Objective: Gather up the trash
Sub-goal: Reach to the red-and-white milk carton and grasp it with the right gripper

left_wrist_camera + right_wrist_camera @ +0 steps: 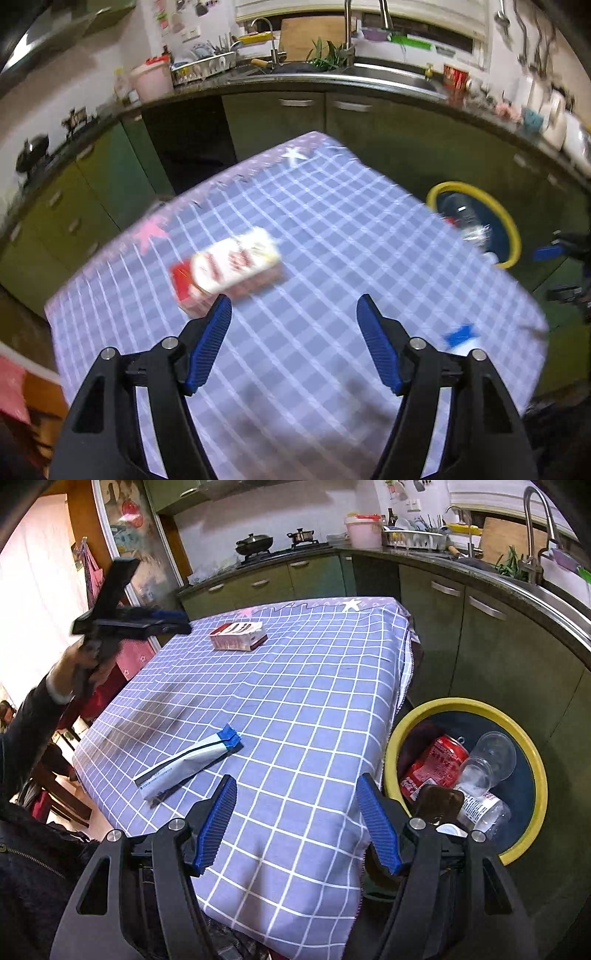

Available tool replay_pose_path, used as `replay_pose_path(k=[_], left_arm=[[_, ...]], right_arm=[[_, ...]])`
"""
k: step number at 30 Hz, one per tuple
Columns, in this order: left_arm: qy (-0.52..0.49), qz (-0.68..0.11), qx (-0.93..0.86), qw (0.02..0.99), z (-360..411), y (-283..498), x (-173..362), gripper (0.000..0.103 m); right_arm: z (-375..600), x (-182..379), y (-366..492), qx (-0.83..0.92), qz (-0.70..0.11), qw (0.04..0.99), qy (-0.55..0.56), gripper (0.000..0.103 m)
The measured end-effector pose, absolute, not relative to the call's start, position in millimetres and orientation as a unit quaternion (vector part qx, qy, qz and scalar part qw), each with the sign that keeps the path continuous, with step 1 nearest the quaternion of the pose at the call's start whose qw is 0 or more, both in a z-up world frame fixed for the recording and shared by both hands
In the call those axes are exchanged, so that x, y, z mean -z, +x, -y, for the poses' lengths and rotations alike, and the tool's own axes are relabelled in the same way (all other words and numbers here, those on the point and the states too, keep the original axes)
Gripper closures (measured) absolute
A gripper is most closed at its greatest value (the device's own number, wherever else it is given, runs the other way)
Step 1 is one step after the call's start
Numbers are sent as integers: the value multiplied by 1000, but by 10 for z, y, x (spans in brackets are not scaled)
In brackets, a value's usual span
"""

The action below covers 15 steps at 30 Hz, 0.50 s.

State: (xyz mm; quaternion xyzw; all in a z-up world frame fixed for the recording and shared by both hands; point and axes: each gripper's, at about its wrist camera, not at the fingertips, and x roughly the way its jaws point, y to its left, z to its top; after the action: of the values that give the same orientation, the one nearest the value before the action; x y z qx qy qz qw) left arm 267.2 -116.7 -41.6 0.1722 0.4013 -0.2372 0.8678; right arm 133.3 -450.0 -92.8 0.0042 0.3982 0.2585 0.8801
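We see the left gripper with its jaws spread wide and nothing between them; the red-and-white carton lies on the checked tablecloth just beyond and beside its left fingertip, blurred. The right gripper likewise stands parted and empty above the near edge of the cloth. The blue-and-white pouch lies flat just ahead, off its left finger, apart from it. To the right, below the table edge, the yellow-rimmed bin holds a red can and clear plastic bottles.
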Motion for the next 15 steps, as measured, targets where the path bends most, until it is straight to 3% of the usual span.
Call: replay_pose_path(k=[9,15], left_arm=[[215,-412,274,842,1168,3371,646,36],[172,-391,303,852,971,3236,523,36]], right_arm=[[4445,877,1580,-250,-414,875,-2,36],[3786,660,2403,-322,-404,849,-111,28]])
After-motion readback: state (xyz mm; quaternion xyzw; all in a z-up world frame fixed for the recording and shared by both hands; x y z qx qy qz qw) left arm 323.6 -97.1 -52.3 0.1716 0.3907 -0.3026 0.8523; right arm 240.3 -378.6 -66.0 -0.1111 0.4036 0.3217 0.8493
